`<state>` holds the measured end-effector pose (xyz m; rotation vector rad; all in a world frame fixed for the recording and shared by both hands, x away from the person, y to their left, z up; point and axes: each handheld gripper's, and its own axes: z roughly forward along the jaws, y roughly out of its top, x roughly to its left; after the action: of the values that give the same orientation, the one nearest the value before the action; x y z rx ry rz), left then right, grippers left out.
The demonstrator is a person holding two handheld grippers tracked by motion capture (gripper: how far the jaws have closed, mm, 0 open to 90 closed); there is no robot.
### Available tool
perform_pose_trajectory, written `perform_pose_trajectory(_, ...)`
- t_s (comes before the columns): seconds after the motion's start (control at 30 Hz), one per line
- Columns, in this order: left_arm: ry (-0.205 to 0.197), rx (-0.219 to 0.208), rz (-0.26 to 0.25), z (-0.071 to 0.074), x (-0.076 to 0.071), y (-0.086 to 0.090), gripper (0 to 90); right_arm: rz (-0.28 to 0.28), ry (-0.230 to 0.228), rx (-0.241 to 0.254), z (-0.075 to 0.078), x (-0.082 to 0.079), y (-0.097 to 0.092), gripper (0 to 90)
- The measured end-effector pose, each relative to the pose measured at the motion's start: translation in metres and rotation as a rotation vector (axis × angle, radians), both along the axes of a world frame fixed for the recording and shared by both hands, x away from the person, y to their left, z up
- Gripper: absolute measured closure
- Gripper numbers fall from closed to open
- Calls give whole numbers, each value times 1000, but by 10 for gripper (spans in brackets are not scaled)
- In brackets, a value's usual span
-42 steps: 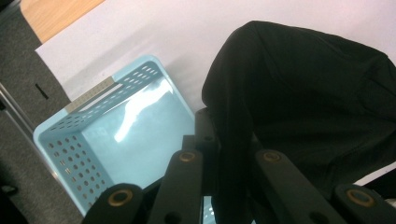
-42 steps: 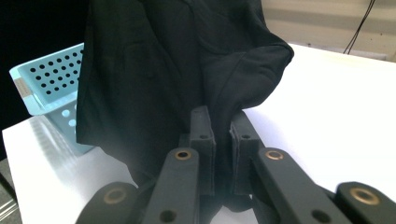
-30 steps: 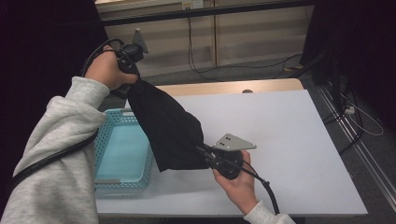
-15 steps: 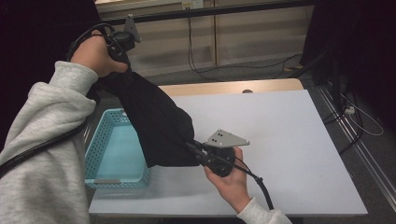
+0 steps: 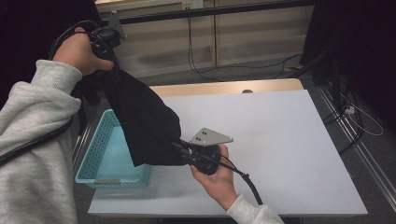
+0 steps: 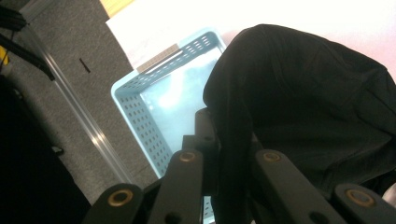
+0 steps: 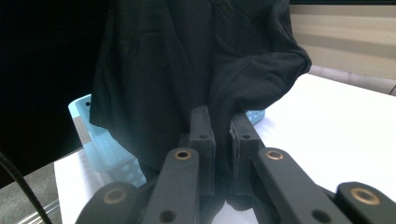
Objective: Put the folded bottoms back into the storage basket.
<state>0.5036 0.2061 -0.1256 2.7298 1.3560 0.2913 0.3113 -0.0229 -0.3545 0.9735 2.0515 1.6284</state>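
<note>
Black cloth (image 5: 144,121) betw. both tools, over blue basket (image 5: 105,161).

sleeves (image 5: 32,140): light grey, fleecy | hand-held gripper jaws: black, brass rivets | cables: black

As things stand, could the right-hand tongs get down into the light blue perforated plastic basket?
Probably not yet. The right tongs are shut on the black cloth garment, which hangs stretched from the left tongs across the light blue perforated plastic basket, covering much of its opening.
</note>
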Motion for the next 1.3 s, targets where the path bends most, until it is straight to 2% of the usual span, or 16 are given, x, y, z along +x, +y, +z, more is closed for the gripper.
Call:
perform_pose_trajectory(0.57,-23,6,44,1,1,32,854,38,-20,-5,0,3,37,825)
perform_pose_trajectory(1.3,-40,10,96,-10,8,74,854,85,-6,14,-7,7,83,825)
